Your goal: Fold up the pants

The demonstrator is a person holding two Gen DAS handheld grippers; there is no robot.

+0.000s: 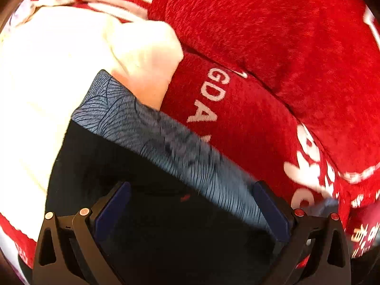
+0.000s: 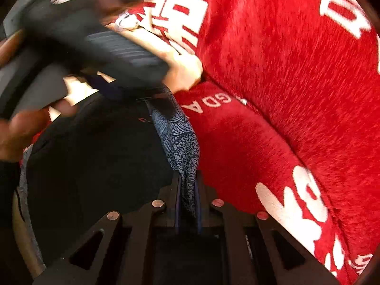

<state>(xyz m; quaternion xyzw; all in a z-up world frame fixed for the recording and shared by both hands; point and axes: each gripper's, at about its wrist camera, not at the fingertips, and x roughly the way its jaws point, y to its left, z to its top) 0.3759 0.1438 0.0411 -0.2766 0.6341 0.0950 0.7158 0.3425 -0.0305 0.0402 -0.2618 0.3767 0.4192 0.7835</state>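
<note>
Dark pants [image 1: 123, 161] with a blue-grey leaf-patterned waistband [image 1: 152, 125] lie on a red blanket. My left gripper [image 1: 192, 197] hovers over them, pointing steeply down. Its jaws stand wide open, with the waistband's edge running between the blue pads [image 1: 111, 209] without being pinched. In the right wrist view the pants [image 2: 95, 156] spread to the left. My right gripper [image 2: 188, 190] is shut on a bunched fold of the patterned waistband [image 2: 180, 140]. The left gripper's black body [image 2: 106, 45] shows blurred at the upper left, with a hand [image 2: 16, 130] on it.
A red plush blanket [image 1: 273, 47] with white lettering covers the surface and rises in a soft ridge to the right. A cream cloth [image 1: 59, 66] lies bunched at the left beside the pants; it appears again [image 2: 182, 68] behind the waistband.
</note>
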